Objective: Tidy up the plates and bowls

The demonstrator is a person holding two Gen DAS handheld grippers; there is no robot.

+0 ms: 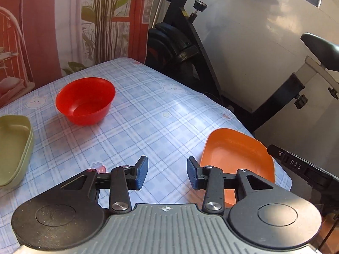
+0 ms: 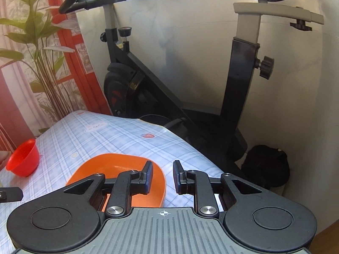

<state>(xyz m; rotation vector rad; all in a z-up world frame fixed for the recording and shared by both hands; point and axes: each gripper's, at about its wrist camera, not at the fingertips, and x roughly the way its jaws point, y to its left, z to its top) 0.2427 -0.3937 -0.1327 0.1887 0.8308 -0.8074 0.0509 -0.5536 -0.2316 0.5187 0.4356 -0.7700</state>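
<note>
Hovering over the checked tablecloth [image 1: 148,110], both sets of tongs spread and pinching nothing: the left gripper [image 1: 167,174] gaping wider above bare cloth, the right gripper [image 2: 162,177] parted more narrowly just beside the orange plate [image 2: 118,165]. Sitting at the near right corner of the cloth, close to its edge, that orange plate [image 1: 233,148]; resting further in from the plate toward the far left, the red bowl [image 1: 85,101]; lying at the left margin, well apart from the plate, a green dish [image 1: 14,146]. Probably risking a shove off the corner, the plate lying so near the drop and the exercise bike [image 2: 190,84] standing beyond it; any sideways nudge from a finger instead of a clean pinch on the rim likely sending it sliding on the glossy cloth. Also chancing a clash of the two grippers, both crowding the same corner. Reading "DAS" in white letters on the black bar [image 1: 296,165] right of the plate; showing cartoon bunnies, strawberries and clouds on the cloth, no other legible writing.
</note>
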